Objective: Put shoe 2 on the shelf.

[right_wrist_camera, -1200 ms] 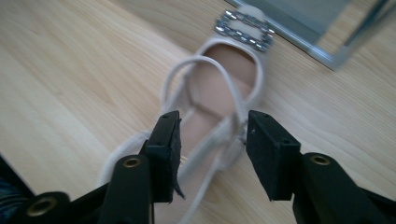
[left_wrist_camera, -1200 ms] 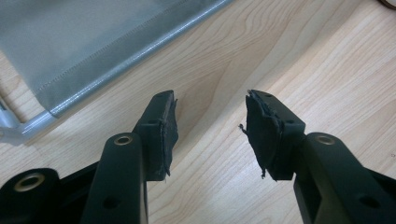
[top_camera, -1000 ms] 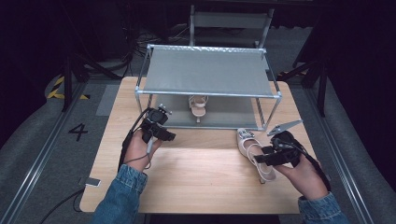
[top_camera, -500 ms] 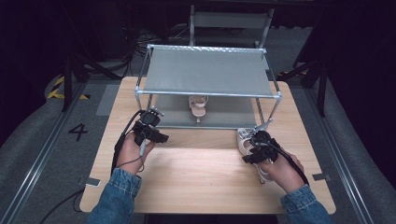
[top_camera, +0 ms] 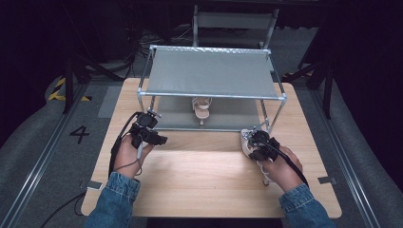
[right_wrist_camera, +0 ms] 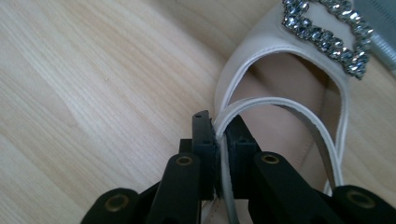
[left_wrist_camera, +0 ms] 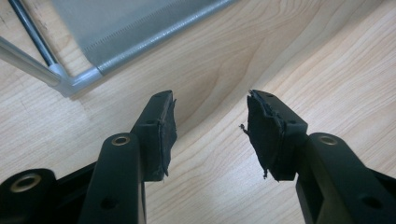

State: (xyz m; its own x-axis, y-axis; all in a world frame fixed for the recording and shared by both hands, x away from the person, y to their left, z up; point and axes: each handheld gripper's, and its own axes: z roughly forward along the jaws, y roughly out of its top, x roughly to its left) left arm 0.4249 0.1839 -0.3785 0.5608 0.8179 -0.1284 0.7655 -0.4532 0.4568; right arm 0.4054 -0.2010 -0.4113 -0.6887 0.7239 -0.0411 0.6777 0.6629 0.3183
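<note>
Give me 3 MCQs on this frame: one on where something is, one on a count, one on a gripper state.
1. Where is the sandal that no gripper touches?
A. on top of the rack
B. on the rack's lower shelf
C. on the floor

2. How many sandals are in the high view?
A. one
B. two
C. three

3. What is the right gripper doing?
A. standing open over bare wood
B. shut on nothing
C. shut on the strap of the near sandal

Answers:
1. B: it lies under the grey top of the rack, on the lower shelf.
2. B: one on the shelf, one on the table by the right gripper.
3. C: its jaws pinch the pale strap between them, while the left gripper stands open over bare wood.
</note>
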